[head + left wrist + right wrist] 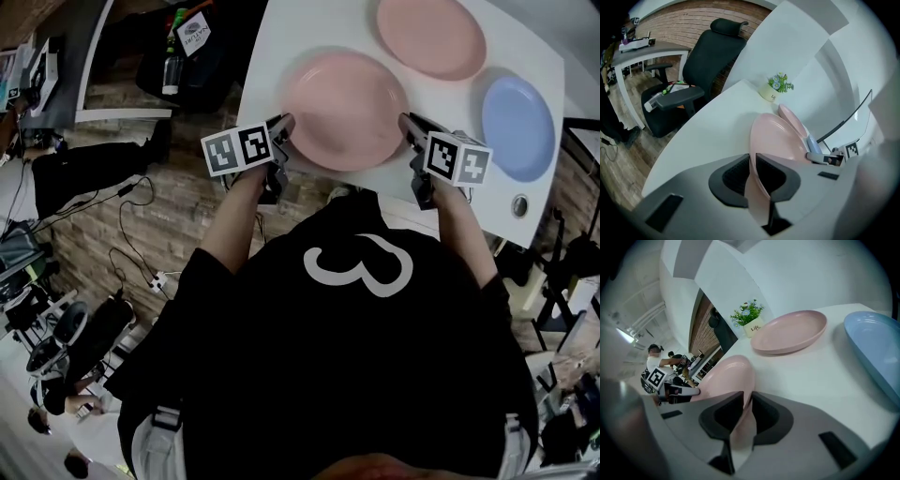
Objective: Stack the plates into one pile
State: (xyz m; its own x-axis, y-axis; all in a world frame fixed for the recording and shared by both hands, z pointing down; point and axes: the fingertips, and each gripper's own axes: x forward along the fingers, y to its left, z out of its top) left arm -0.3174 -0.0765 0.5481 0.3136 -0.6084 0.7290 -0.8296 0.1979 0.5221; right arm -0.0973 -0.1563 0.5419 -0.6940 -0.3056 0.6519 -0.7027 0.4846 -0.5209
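A pink plate (342, 108) lies at the near edge of the white table (281, 37). My left gripper (284, 127) is shut on its left rim and my right gripper (408, 125) on its right rim. In the left gripper view the plate (776, 140) runs edge-on between the pads of the gripper (752, 173). The right gripper view shows the same plate (729, 376) pinched by the gripper (747, 408). A second pink plate (431, 36) sits farther back, and a blue plate (518, 127) lies at the right.
A small potted plant (776, 89) stands at the table's far end. A black office chair (710, 61) is left of the table, with a desk behind it. Cables and gear lie on the wooden floor (112, 216). A person (654, 359) is in the background.
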